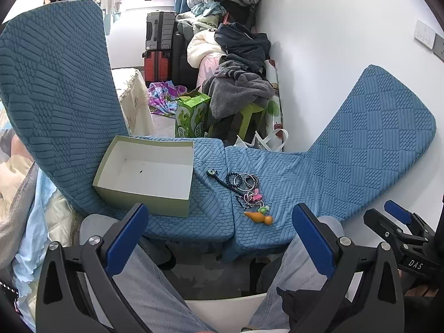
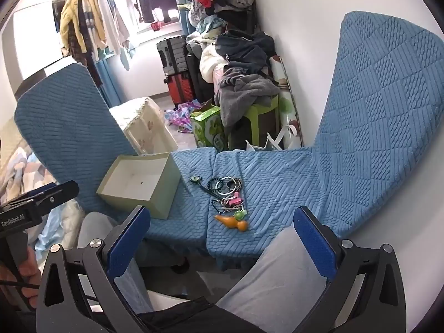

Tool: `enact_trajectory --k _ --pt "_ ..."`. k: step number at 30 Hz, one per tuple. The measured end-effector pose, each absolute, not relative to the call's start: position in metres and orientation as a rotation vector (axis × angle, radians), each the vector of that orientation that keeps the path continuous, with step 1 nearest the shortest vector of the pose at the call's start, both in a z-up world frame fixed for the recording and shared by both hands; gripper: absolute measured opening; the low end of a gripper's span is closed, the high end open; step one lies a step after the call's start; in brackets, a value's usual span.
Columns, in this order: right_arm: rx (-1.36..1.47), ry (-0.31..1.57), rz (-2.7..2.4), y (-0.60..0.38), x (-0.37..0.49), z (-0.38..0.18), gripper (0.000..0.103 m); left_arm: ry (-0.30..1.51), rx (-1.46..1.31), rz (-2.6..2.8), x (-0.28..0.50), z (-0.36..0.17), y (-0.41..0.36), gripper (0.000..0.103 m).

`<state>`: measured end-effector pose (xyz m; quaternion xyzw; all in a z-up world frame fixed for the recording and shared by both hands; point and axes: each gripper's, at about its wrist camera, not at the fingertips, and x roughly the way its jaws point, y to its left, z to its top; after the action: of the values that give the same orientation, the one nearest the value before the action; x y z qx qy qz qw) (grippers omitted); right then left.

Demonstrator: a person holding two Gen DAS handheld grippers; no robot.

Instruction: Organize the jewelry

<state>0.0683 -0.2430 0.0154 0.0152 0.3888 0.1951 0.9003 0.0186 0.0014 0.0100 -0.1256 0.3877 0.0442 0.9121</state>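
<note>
A small heap of jewelry (image 1: pixel 245 187) lies on the blue chair seat (image 1: pixel 277 172): dark bead bracelets and rings, a pink piece, a beaded chain, and an orange gourd pendant (image 1: pixel 259 217) nearest me. An open pale green box (image 1: pixel 147 176) with a white, bare inside stands to its left. In the right wrist view the jewelry (image 2: pixel 229 194), the gourd pendant (image 2: pixel 231 222) and the box (image 2: pixel 140 183) appear again. My left gripper (image 1: pixel 220 231) hangs open above the person's knees, short of the seat. My right gripper (image 2: pixel 222 236) is open too, holding nothing.
Two blue-covered chairs (image 1: pixel 52 91) stand pushed together, backs to left and right. Beyond them are a green carton (image 1: pixel 191 113), a green stool under piled clothes (image 1: pixel 241 88), suitcases (image 1: pixel 159 44) and a white wall (image 1: pixel 333 27). The person's jeans-clad legs (image 1: pixel 155 285) fill the foreground.
</note>
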Motion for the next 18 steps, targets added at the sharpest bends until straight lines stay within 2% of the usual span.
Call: enact_trajectory --k 18 --pt "0.014 0.814 0.411 -0.2379 0.0718 0.0181 0.103 0.815 -0.253 0.070 0.0194 0.0123 0.0024 0.103"
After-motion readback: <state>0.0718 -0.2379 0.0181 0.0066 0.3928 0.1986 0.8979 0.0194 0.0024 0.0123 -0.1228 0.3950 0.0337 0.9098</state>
